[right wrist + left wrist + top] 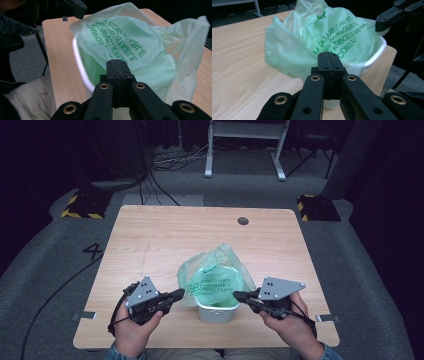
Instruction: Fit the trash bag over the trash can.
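high view: near your edge of the table (150,245) the small white bin (216,312) holds a pale green bag (215,275) with green print, crumpled and billowing over its rim. your left gripper (181,293) and right gripper (237,295) flank it, jaws pressed together; whether they pinch film you cannot tell

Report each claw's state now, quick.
Left claw: closed, jaws pressed together at the green bag; whether film is pinched cannot be told.
Right claw: closed at the bag's other side; grip on film cannot be told.
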### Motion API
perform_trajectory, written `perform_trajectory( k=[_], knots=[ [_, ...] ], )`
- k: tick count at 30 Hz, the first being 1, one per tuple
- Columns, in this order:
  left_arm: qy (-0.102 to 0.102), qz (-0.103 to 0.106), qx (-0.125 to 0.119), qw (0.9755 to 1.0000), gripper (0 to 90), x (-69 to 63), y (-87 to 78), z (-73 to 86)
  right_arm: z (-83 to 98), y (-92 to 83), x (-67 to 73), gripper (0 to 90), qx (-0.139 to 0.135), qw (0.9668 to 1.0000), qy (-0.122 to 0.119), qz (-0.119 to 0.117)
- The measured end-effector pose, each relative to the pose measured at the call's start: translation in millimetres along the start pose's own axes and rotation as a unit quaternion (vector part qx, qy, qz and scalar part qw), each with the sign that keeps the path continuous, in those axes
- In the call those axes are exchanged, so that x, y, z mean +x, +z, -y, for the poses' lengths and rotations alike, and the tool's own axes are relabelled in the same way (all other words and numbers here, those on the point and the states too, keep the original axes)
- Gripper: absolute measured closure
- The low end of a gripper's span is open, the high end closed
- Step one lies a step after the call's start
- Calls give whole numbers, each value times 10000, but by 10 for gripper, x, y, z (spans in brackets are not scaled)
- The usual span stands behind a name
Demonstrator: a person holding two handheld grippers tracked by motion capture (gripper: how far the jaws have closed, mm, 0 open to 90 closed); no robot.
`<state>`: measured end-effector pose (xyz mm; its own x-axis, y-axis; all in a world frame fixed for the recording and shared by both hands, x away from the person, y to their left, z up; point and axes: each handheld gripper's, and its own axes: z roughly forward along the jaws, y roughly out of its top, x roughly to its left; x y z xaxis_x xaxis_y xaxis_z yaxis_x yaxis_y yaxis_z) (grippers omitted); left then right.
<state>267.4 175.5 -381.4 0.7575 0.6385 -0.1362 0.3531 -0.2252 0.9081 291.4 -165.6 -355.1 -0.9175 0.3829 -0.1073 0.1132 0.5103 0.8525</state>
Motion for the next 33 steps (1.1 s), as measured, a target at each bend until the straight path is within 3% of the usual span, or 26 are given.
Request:
perform_trajectory(
  k=[11,14,16,19,22,25,26,28,32,33],
  knots=[
    [-128,112,221,9996,900,-56,-57,157,180,-176,245,900,176,9992,-48,-343],
    [-268,171,94,9994,882,-56,-55,164,215,-186,277,900,168,9991,-35,-393],
    [-432,236,109,9987,751,-58,-43,142,237,-154,307,900,204,9986,-29,-488],
    [-483,48,30,9988,507,-62,11,103,264,-76,342,900,235,9981,-29,-566],
    [-495,-26,227,9985,394,-37,93,92,276,-13,344,900,240,9979,4,-602],
    [-533,-84,382,9978,367,-7,162,100,273,17,342,900,261,9979,-9,-600],
    [-553,-28,421,9976,394,4,174,101,272,22,338,900,265,9979,-17,-597],
    [-518,121,461,9975,551,23,192,103,272,32,329,900,267,9978,-14,-601],
    [-327,154,595,9976,891,28,194,115,286,51,326,900,292,9977,7,-604],
    [-272,147,655,9974,900,26,190,125,293,56,328,900,313,9977,-1,-598]
  ],
)
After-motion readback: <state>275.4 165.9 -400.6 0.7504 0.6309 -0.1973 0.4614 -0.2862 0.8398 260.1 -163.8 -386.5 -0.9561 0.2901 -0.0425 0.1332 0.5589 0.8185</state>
